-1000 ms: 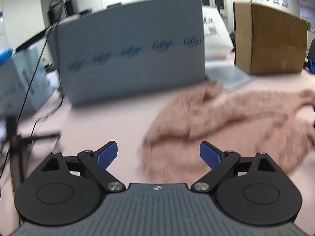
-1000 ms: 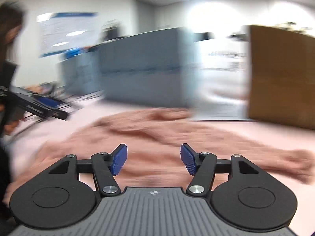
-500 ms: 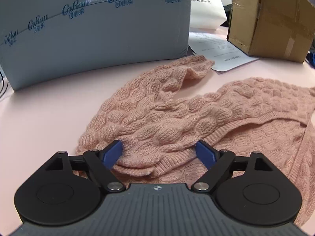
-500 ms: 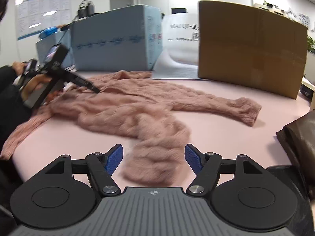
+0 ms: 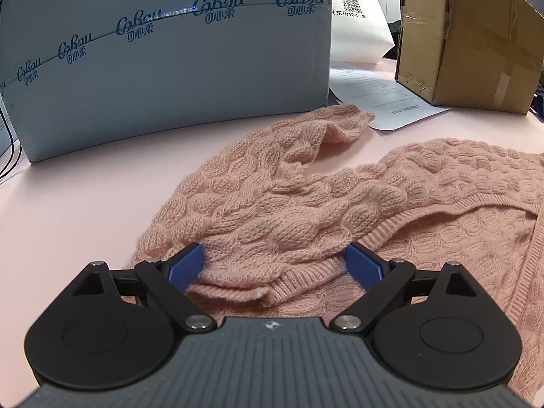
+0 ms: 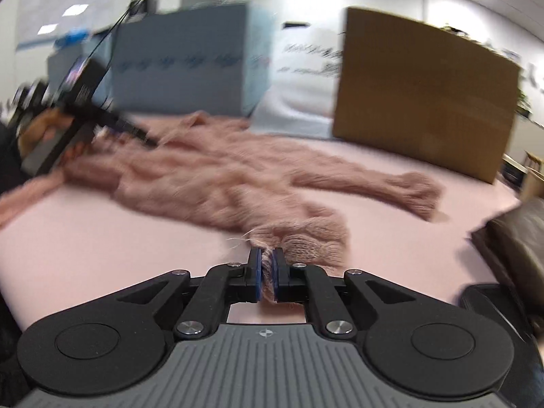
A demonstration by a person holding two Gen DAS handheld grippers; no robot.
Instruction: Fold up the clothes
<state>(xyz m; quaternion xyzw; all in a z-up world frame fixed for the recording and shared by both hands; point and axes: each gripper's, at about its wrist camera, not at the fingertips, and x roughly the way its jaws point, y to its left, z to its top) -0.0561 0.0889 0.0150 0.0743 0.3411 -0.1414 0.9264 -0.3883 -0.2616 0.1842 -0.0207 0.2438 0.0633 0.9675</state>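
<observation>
You had one pink cable-knit sweater [image 5: 306,210] spread on the pink tabletop [image 5: 85,210]. Your right gripper [image 6: 267,273] had just snapped closed, pinching a ribbed end of it near the table's front edge. Your left gripper [image 5: 275,265] stood wide, unclamped, straddling a folded hem. Two boxes lined the back, one blue carton [image 5: 163,61] and one brown cardboard box [image 5: 469,44]; bare table lay left.
</observation>
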